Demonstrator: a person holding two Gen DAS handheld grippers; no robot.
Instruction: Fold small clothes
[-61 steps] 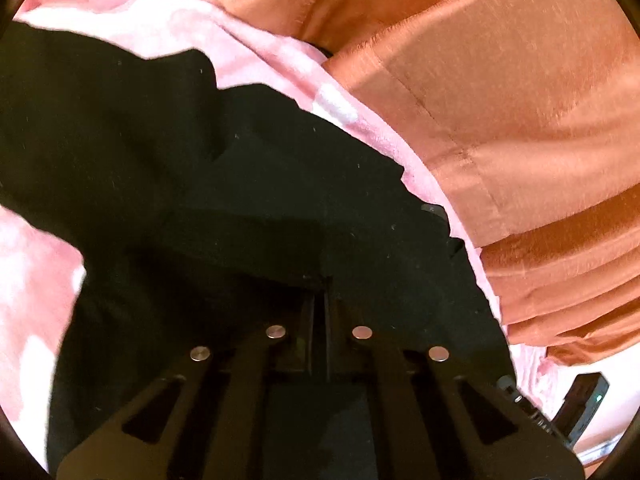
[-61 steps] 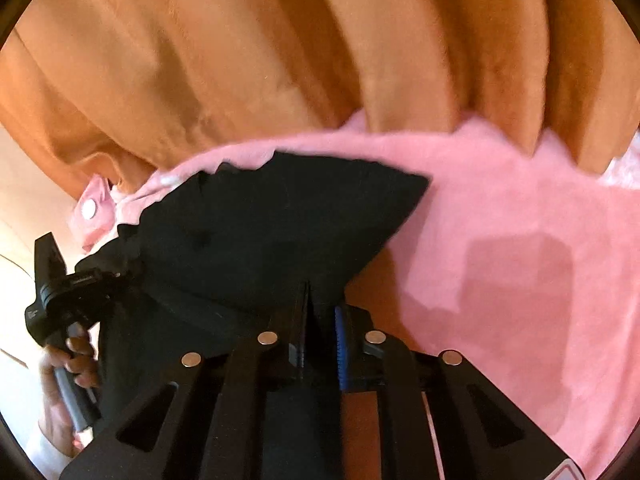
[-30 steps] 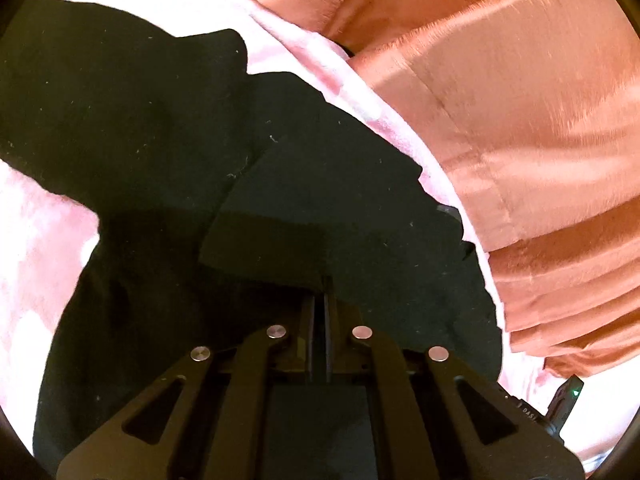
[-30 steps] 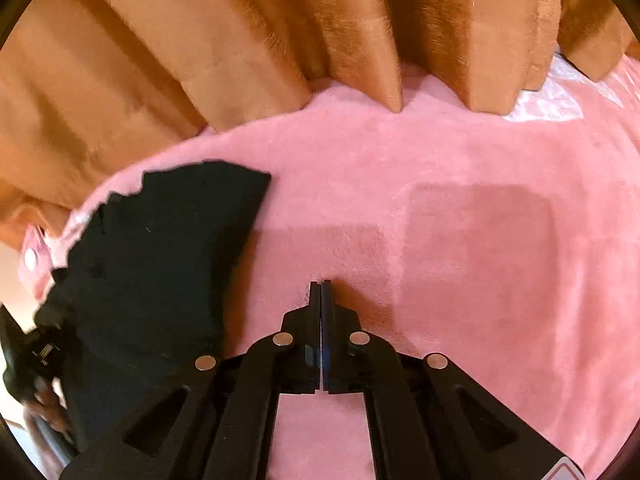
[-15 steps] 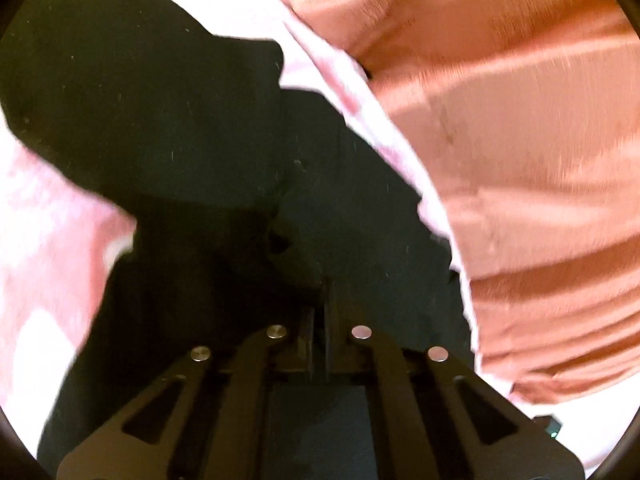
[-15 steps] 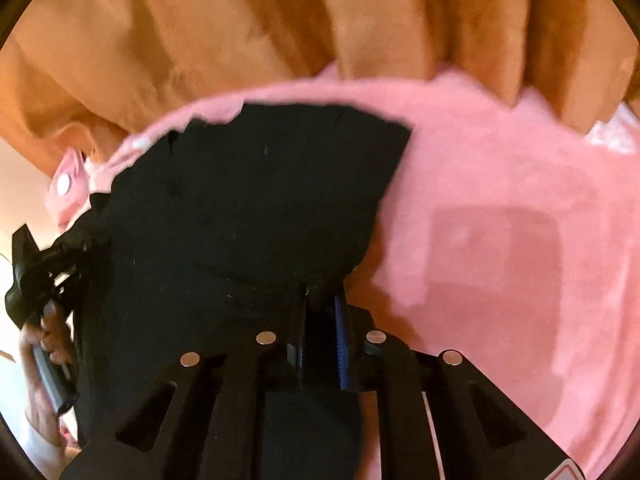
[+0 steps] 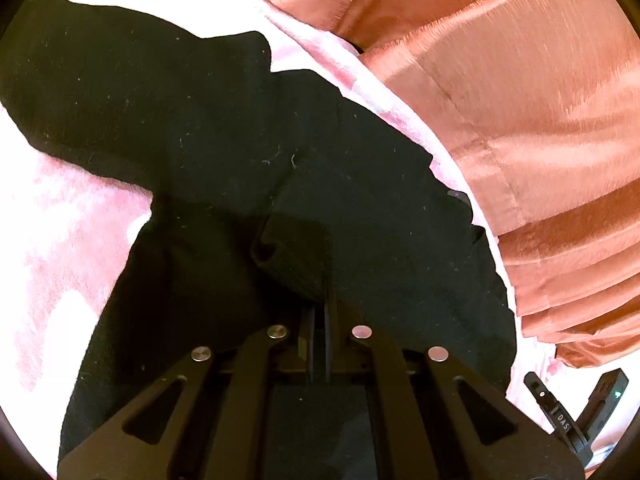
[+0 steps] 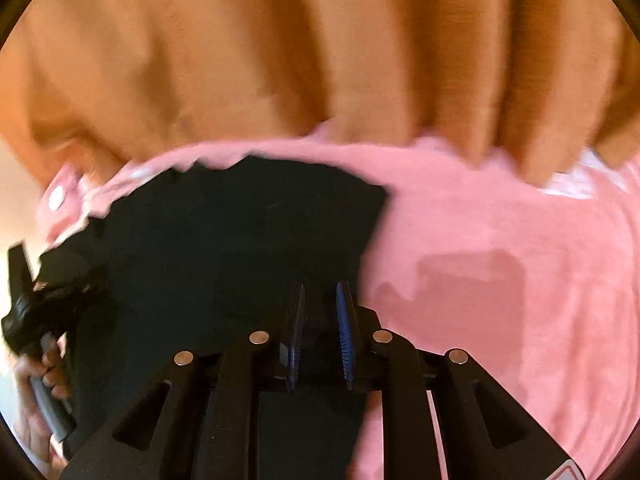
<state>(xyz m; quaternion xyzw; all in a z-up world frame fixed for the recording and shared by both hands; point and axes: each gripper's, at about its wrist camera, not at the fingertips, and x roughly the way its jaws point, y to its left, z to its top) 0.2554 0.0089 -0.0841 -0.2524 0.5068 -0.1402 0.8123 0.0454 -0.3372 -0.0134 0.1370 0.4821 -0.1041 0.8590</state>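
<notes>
Looking down the left wrist cam: left gripper (image 7: 320, 300) has its jaws pressed together, pinching a fold of the black garment (image 7: 192, 120) right at the tips. Garment spreads over most of the view, lying on the pink blanket (image 7: 60, 232), w/ one lobe reaching up-left and a second layer overlapping it toward centre-right. Small tuck or pucker in the cloth just left of the tips. Orange curtain (image 7: 520, 100) hangs along the blanket's far edge, upper right, in pleats. Bottom right corner: part of the right gripper (image 7: 576, 412), black, w/ a green light; its jaws don't show from this side.

Right wrist cam, blurry: right gripper (image 8: 320, 300) has its jaws slightly apart, blue pads (image 8: 343, 320) visible, having just been opening. Black garment (image 8: 240, 232) lies beneath and between the tips, but pads aren't pressing on it as far as I can tell. Garment sits left-centre on the pink blanket (image 8: 500, 220), its right edge running diagonally; bare blanket to the right carries the gripper's shadow. Orange curtain (image 8: 320, 48) fills the top. Far left: left gripper (image 8: 36, 308) at the garment's edge, held by a hand (image 8: 32, 384) on its grey handle.
</notes>
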